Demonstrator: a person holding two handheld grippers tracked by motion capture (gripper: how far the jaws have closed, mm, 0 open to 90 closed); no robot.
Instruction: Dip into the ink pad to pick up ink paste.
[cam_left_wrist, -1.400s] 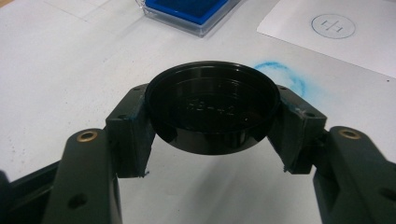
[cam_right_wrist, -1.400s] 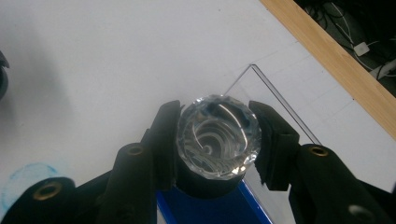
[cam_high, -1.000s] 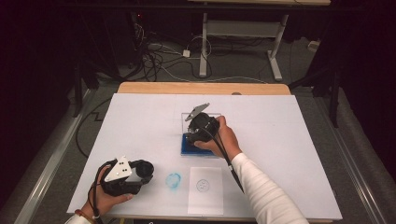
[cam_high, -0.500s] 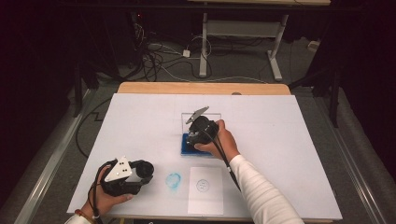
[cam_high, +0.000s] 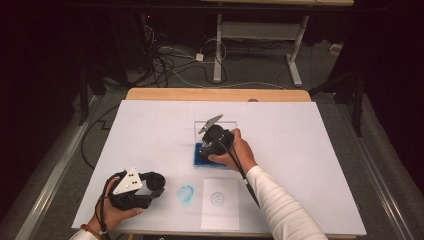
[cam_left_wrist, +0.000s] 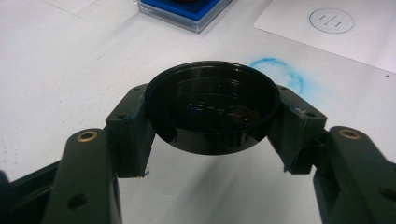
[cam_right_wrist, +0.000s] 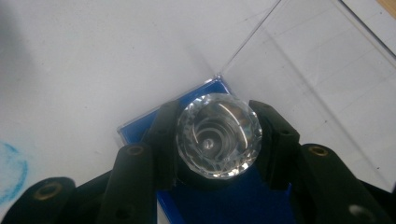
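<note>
Pinching a faceted clear knob (cam_right_wrist: 218, 140) between its jaws over the blue case (cam_high: 200, 156) mid-bench, the right gripper (cam_right_wrist: 218, 140) worked while the left gripper (cam_left_wrist: 212, 114) clamped a black round lid (cam_left_wrist: 212, 107) near the front-left corner.

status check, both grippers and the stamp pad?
Left gripper shut on black round cap. Right gripper shut on clear faceted knob, over blue ink pad. Nothing in the way.
</note>
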